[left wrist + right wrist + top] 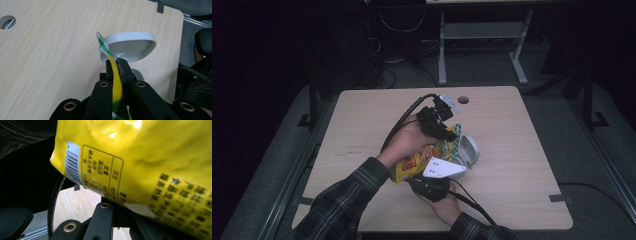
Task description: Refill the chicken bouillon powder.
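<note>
Sleeves (344,200): dark plaid with pale lines, on both forearms.
Left gripper (116,68): black, 2 flat jaws on angled arms; brass-ringed screw holes at the joints.
Right gripper (117,210): black, same brass-ringed holes.
Plates (442,168): pale 3-cornered, with small dark holes; 1 near, 1 far.
Cables (404,120): black, 1 looping from each gripper.

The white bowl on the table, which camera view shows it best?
The left gripper view: the white bowl is near and well lit, tilted with its hollow open to the camera, behind the yellow bag. The high view shows it small, partly hidden by the bag.
</note>
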### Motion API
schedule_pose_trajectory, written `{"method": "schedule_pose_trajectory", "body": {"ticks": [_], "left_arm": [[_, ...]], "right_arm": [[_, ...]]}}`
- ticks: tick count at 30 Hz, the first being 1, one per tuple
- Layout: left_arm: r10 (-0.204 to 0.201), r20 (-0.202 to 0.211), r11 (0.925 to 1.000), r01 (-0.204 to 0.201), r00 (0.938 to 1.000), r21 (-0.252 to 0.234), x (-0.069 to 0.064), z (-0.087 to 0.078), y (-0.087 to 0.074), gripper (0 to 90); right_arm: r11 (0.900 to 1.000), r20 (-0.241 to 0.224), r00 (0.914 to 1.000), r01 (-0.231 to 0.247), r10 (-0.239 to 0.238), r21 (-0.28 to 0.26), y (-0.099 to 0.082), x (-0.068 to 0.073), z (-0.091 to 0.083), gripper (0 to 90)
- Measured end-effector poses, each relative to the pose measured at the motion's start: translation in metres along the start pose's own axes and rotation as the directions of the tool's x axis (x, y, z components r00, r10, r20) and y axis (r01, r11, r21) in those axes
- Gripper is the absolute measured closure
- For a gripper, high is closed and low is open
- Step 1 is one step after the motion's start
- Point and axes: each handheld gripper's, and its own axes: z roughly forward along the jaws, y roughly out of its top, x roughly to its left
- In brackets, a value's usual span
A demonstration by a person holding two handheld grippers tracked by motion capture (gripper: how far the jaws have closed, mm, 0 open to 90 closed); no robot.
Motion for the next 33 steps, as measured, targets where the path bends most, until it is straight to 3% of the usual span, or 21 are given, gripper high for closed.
{"method": "schedule_pose_trajectory", "body": {"ticks": [33], "left_arm": [[0.008, 0.000, 0.9998, -0.008, 1.0000, 0.017, 0.0001, 0.0005, 0.0012, 89.8]], "right_arm": [[1.0000, -0.005, 1.0000, -0.003, 0.003, -0.003, 0.0001, 0.0002, -0.0001, 90.0]]}}
